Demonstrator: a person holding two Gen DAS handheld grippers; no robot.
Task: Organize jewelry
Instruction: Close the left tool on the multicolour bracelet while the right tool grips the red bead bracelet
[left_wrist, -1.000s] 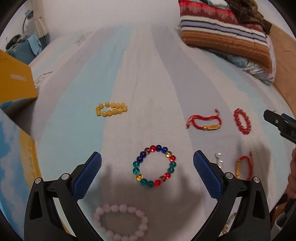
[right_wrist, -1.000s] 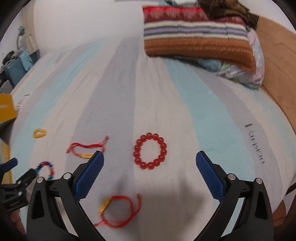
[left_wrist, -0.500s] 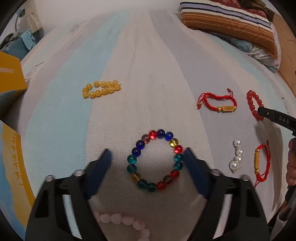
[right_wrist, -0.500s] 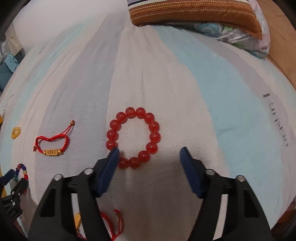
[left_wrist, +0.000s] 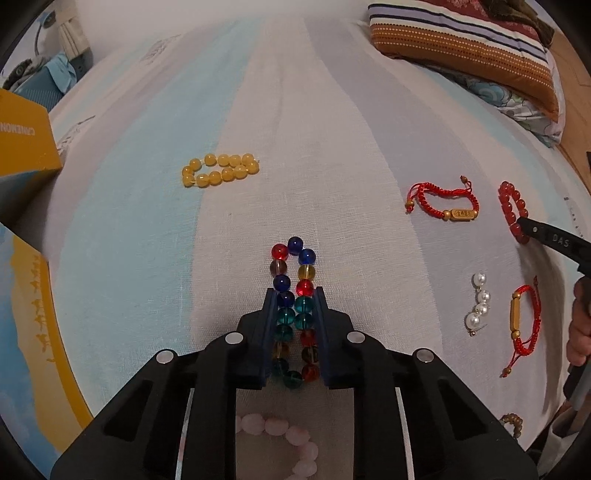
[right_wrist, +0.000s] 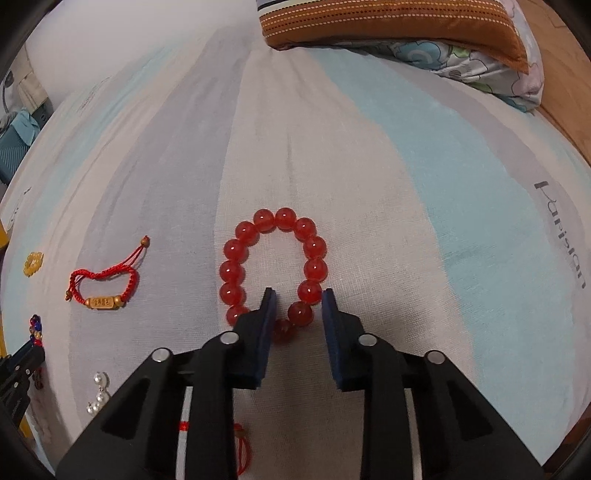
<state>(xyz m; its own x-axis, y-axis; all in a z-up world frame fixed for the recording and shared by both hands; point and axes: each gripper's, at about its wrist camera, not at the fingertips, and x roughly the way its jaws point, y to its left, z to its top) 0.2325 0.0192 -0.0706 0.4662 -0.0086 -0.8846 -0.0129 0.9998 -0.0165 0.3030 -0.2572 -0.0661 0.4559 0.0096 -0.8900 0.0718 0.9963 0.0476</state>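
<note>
While left tongs (left_wrist: 294, 301) clench one multicolored bracelet (left_wrist: 294, 314), right tongs (right_wrist: 298, 299) straddle one red bracelet (right_wrist: 274, 266), unclosed.

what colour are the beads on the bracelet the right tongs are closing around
Translucent red, every bead on the red bead bracelet; it shows best in the right wrist view.

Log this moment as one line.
left gripper: shut on rainbow bracelet | right gripper: closing around red bead bracelet, not clamped

left hand-held gripper (left_wrist: 294, 295) clamped shut, right hand-held gripper (right_wrist: 298, 295) — narrowly parted
</note>
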